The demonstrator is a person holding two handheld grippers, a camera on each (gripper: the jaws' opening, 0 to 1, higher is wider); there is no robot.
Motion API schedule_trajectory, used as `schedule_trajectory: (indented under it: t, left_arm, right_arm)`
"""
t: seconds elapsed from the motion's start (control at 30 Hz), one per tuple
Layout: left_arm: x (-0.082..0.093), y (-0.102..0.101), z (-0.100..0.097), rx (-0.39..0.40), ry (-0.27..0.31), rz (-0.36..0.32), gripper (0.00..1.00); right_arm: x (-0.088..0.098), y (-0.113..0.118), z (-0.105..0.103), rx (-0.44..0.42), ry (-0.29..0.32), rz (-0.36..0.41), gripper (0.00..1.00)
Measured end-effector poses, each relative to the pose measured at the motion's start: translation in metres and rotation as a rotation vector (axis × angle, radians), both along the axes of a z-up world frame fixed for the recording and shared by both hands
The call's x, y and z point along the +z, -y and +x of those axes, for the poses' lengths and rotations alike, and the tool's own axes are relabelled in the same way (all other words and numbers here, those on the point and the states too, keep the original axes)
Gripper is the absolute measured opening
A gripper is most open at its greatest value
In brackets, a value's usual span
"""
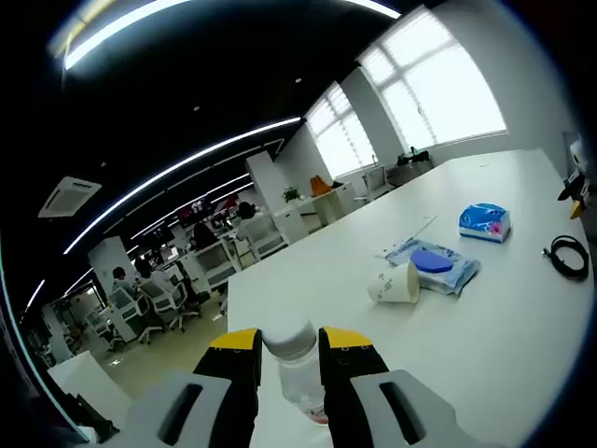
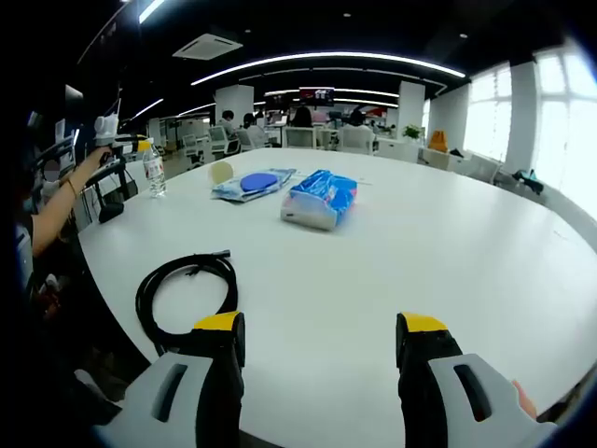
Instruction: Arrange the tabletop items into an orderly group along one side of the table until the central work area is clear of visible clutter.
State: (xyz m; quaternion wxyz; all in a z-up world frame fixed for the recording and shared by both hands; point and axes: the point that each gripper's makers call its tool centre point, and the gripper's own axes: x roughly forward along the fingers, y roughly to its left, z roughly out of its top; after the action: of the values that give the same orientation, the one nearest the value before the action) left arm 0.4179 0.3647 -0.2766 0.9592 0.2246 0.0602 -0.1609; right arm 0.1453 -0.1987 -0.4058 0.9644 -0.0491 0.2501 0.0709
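My left gripper is shut on a clear plastic bottle with a white cap, at the near edge of the white table. Beyond it a paper cup lies on its side against a wipes pack with a blue lid. A blue tissue pack and a black cable lie farther right. My right gripper stands open above the table, with the coiled cable just left of it. Across the table I see the tissue pack, wipes pack, cup and the held bottle.
A person's arm reaches along the table's left edge in the right gripper view. Office desks, chairs and seated people stand beyond the table. Windows line the far wall.
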Motion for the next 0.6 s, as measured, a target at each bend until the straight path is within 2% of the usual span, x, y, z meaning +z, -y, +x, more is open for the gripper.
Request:
schedule_trajectory:
  t: [0.6]
  left_arm:
    - [-0.0007,0.0004,0.0076,0.002,-0.015,-0.009,0.23]
  right_arm:
    - [-0.0003,0.0017,-0.0014,-0.011,0.0,0.0,0.63]
